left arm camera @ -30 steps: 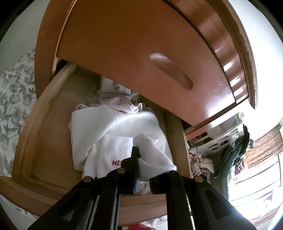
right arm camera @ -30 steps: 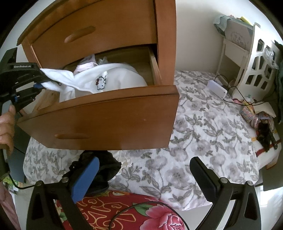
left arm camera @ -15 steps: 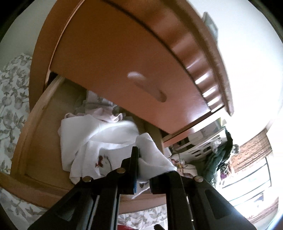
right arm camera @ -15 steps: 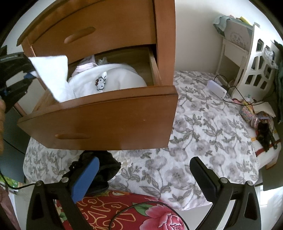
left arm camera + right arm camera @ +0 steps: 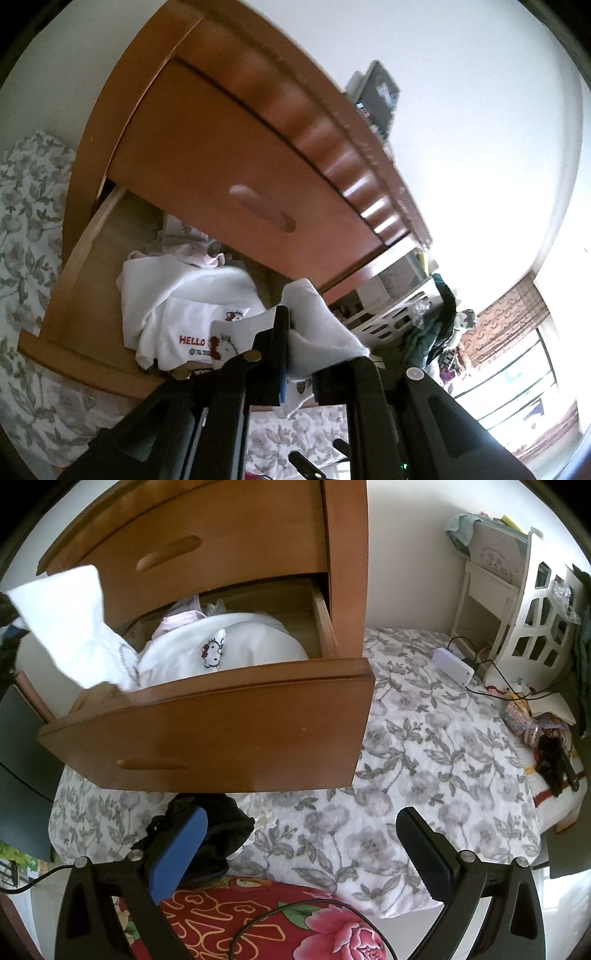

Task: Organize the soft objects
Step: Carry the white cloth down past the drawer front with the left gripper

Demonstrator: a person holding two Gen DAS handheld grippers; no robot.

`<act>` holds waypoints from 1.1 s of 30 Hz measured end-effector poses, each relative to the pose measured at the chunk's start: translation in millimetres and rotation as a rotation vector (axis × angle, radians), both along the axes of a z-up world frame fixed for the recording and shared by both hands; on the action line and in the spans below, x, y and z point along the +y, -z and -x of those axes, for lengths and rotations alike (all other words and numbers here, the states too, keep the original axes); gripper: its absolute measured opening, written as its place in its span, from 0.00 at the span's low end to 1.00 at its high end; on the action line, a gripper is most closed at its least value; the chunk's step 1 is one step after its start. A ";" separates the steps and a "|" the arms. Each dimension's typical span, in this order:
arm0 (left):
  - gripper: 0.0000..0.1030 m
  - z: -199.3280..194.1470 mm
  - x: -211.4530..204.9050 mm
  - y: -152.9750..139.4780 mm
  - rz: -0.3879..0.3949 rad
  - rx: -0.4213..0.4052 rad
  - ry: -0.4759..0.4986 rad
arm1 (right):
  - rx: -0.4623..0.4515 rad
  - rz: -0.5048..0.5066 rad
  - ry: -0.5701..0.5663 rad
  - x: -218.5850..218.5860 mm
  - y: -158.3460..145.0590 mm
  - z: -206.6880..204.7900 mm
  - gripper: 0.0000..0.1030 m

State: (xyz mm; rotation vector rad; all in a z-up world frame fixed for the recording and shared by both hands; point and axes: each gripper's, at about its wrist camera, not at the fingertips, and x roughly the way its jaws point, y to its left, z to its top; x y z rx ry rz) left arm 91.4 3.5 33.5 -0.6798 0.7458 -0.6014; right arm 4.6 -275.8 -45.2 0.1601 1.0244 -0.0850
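Note:
A white garment [image 5: 192, 314] with a cartoon cat print [image 5: 214, 651] lies in the open wooden drawer [image 5: 236, 723]. My left gripper [image 5: 295, 343] is shut on a fold of that white cloth [image 5: 317, 332] and holds it up above the drawer's left end. In the right wrist view the lifted flap [image 5: 70, 624] hangs at the far left, with the gripper itself nearly out of frame. A pale pink piece [image 5: 181, 618] lies behind the white one. My right gripper [image 5: 299, 845] stands open and empty over the bed, below the drawer front.
The closed upper drawer [image 5: 236, 177] overhangs the open one. A dark bundle [image 5: 214, 830] lies on the floral bedspread [image 5: 424, 757] under the drawer. A red flowered cushion [image 5: 266, 923] is at the bottom. A white shelf unit [image 5: 532, 613], cables and small clutter stand at the right.
My left gripper has risen and drawn back with the white cloth, pulling the flap up out of the drawer. The right gripper has stayed still.

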 end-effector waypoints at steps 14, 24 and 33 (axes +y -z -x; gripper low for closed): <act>0.09 40.7 10.6 -45.8 0.012 -0.128 0.004 | -0.025 0.007 -0.009 8.0 -8.9 5.8 1.00; 0.09 62.3 16.1 -63.8 0.000 -0.169 -0.004 | -0.055 0.009 -0.016 12.8 -19.2 14.3 1.00; 0.09 74.0 20.8 -68.2 -0.010 -0.180 -0.012 | -0.087 0.011 -0.020 16.7 -30.0 24.7 1.00</act>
